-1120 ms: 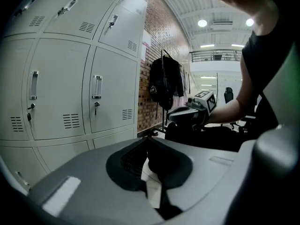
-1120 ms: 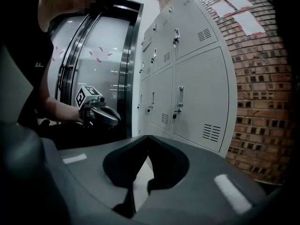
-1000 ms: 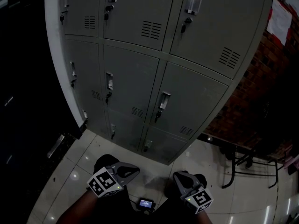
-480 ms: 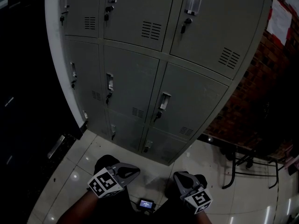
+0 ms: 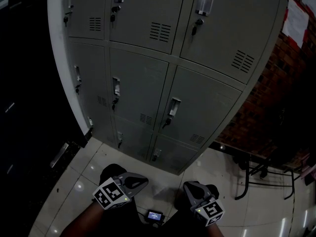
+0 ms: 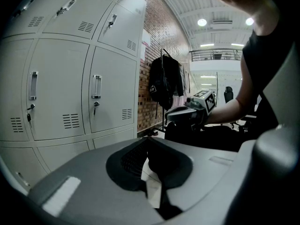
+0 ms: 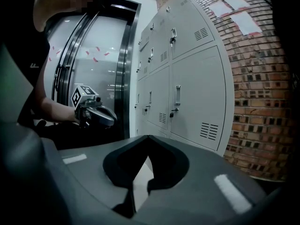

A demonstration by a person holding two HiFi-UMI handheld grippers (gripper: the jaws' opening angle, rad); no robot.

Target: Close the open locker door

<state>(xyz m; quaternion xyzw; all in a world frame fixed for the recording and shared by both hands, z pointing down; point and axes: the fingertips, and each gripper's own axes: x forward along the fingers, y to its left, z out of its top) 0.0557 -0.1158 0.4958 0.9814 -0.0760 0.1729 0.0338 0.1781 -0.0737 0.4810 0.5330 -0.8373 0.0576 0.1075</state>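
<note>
A bank of grey metal lockers (image 5: 148, 73) stands in front of me. Every door I can see lies flush with its frame, and none stands open in any view. The doors (image 6: 61, 97) (image 7: 197, 97) carry vertical handles and keys. My left gripper (image 5: 140, 181) hangs low at my left side, well short of the lockers, with its jaws together and nothing between them. My right gripper (image 5: 187, 186) hangs at the same height on the right, also shut and empty. In each gripper view the jaw tips (image 6: 149, 139) (image 7: 149, 137) meet, and the other gripper (image 6: 187, 114) (image 7: 96, 114) shows across from it.
A brick wall (image 5: 276, 98) with papers (image 5: 296, 19) adjoins the lockers on the right. Black metal chair legs (image 5: 252, 172) stand on the glossy tile floor (image 5: 74, 191). A dark glass door (image 7: 93, 60) is on the left. A black backpack (image 6: 164, 83) hangs by the bricks. A small lit screen (image 5: 155, 215) sits at my waist.
</note>
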